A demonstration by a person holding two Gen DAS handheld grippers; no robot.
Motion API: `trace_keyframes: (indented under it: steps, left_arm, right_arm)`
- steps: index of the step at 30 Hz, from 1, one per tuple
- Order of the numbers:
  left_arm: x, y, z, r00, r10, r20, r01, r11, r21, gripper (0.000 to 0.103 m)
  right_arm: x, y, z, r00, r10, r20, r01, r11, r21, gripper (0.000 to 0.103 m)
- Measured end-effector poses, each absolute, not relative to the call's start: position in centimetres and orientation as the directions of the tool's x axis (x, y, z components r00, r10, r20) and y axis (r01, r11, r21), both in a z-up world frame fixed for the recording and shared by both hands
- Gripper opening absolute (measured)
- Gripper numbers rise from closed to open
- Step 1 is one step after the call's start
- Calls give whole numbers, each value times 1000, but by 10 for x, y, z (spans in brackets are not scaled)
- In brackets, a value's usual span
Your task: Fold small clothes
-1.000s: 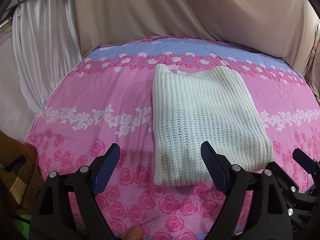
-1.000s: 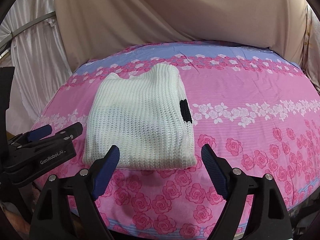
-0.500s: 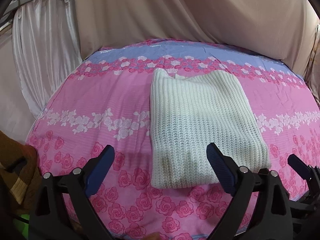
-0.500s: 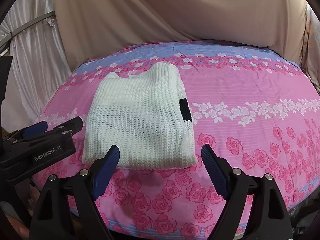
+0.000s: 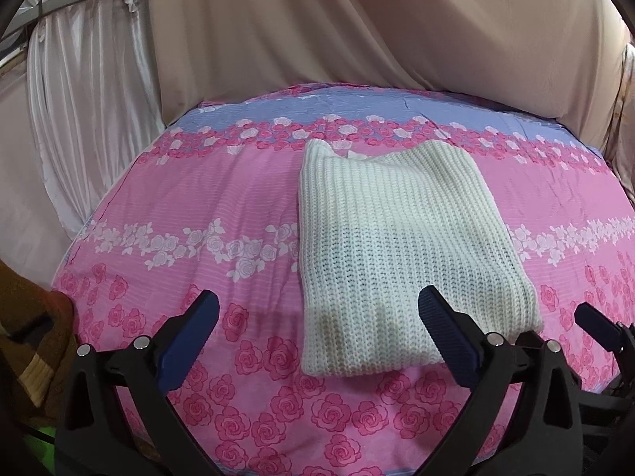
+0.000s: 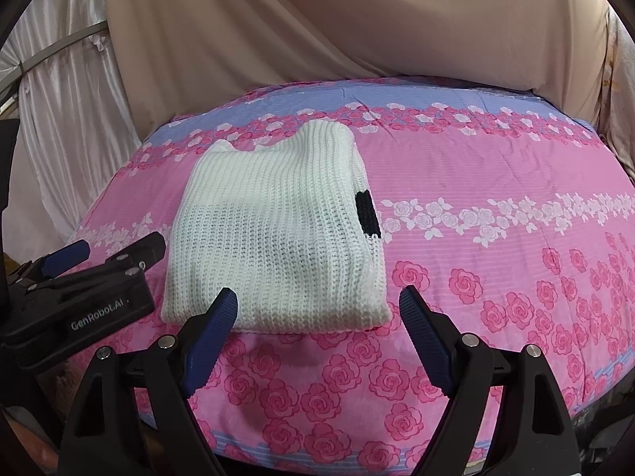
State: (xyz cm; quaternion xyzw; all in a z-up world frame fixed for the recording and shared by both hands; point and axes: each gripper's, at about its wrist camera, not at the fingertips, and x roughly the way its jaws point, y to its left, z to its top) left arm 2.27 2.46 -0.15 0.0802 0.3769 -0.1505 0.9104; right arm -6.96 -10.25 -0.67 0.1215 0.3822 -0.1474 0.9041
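Observation:
A white knitted garment (image 5: 401, 254) lies folded into a flat rectangle on the pink floral bedsheet (image 5: 190, 206). In the right wrist view the garment (image 6: 274, 230) shows a black patch (image 6: 367, 214) on its right edge. My left gripper (image 5: 317, 317) is open and empty, hovering near the garment's front left corner. My right gripper (image 6: 317, 313) is open and empty, just in front of the garment's near edge. The left gripper (image 6: 91, 273) also shows at the left of the right wrist view.
A beige draped cloth (image 5: 357, 23) hangs behind the bed and a white curtain (image 5: 79, 99) hangs at the left. A brown striped fabric (image 5: 27, 341) lies off the bed's left edge. The bed's front edge (image 6: 357, 452) is just below the grippers.
Both grippers have drawn back slightly from the garment and stay open. The garment has not moved.

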Motion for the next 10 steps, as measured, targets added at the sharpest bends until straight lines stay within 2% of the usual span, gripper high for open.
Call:
trace_keyframes:
  steps: [10]
  left_arm:
    - [18,22,-4,667,-197,-719,340,939,57,98]
  right_arm:
    - [-70,-106,-7,663,-180,-727,372,921,111,82]
